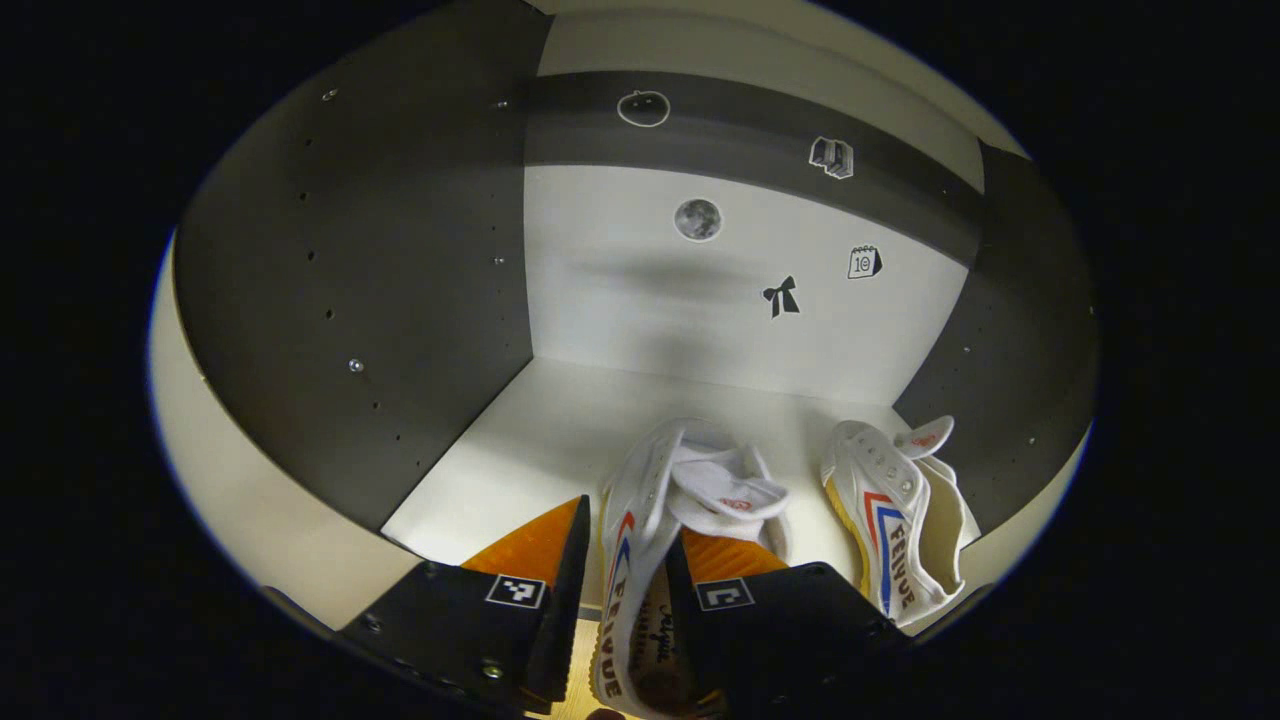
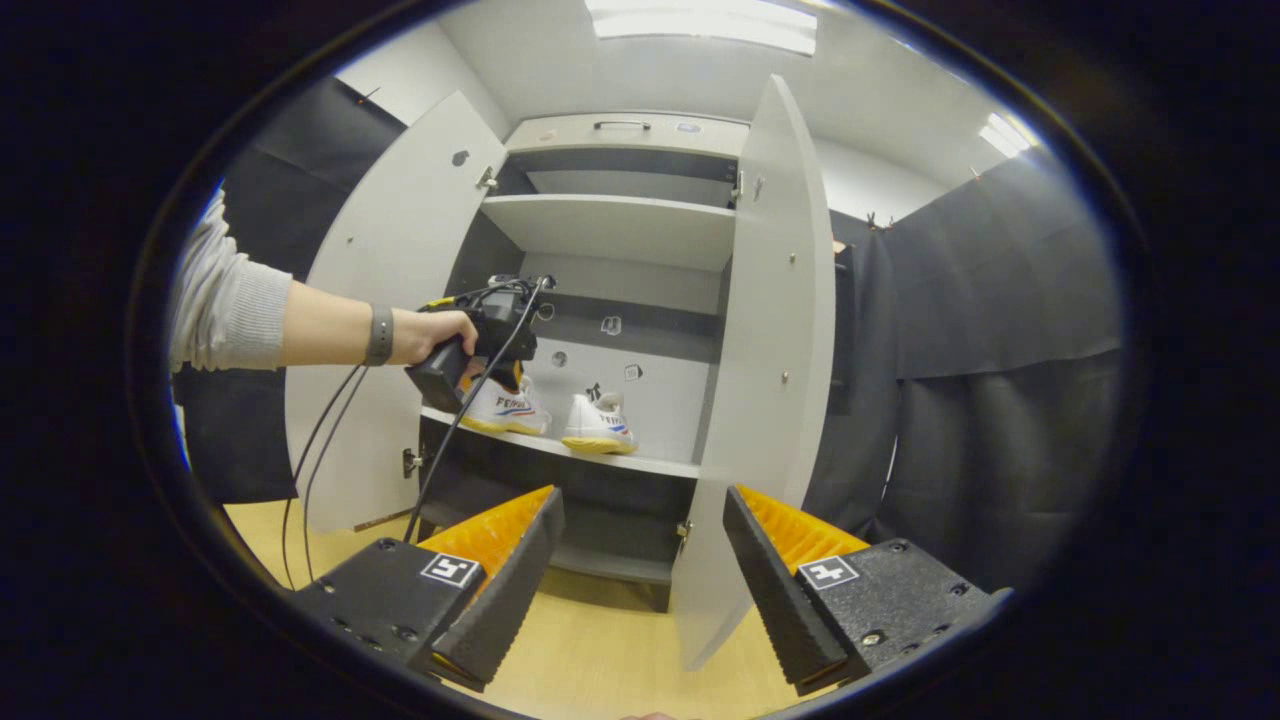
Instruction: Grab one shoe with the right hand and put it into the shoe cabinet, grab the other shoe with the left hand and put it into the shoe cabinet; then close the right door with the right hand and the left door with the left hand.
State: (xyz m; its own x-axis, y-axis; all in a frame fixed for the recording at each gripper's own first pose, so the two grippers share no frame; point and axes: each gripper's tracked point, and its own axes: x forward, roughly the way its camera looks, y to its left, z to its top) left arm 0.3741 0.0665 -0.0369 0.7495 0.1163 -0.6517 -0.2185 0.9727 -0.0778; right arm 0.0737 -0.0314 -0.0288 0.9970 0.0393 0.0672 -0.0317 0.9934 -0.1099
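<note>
A white canvas shoe with red and blue stripes (image 1: 640,540) is clamped by the left gripper (image 1: 625,590) at the front edge of the grey shoe cabinet's shelf (image 1: 520,440), while the right gripper (image 2: 640,560) is held apart.

We see our left gripper (image 1: 625,590) built on black angular blocks, each carrying a small square black-and-white marker on top and small screws near its lower edge; the inner faces of the jaws are ribbed. Our right gripper (image 2: 643,575) has the same black blocks, square markers, screws and ribbed wedge-shaped jaws. In the right gripper view, our left arm wears a grey knit sleeve (image 2: 225,305) and a dark wristband (image 2: 379,335), and thin black cables (image 2: 330,430) hang from the black handle.
</note>
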